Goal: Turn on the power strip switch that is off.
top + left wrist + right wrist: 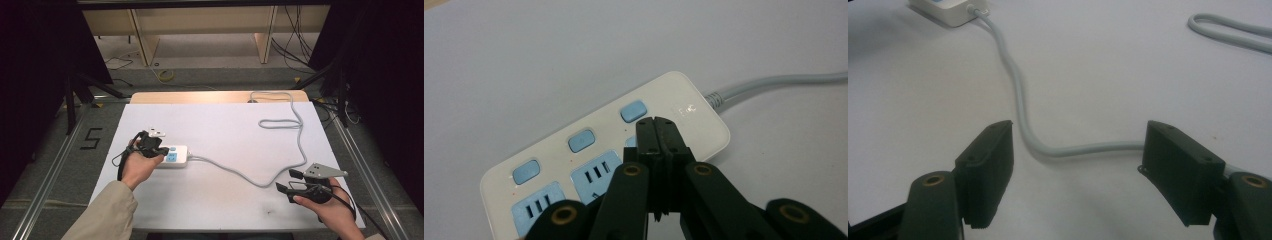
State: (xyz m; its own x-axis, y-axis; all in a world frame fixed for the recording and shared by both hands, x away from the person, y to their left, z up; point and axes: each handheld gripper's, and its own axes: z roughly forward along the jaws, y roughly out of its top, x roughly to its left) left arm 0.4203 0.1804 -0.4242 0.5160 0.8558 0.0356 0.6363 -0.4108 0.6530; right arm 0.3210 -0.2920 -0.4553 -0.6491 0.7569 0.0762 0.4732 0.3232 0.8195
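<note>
A white power strip with blue sockets and blue switch buttons lies at the table's left. My left gripper is over its near end. In the left gripper view the strip lies close below, and my left gripper is shut with nothing between its jaws; its tips sit just beside the blue button nearest the cable end. I cannot tell whether they touch the strip. My right gripper stands open at the front right, low over the table. In its own view the right gripper frames the grey cable.
The strip's grey cable runs right across the white table top, bends near the right gripper, loops at the back right and leaves over the far edge. A strip corner shows far off. Dark frames flank the table.
</note>
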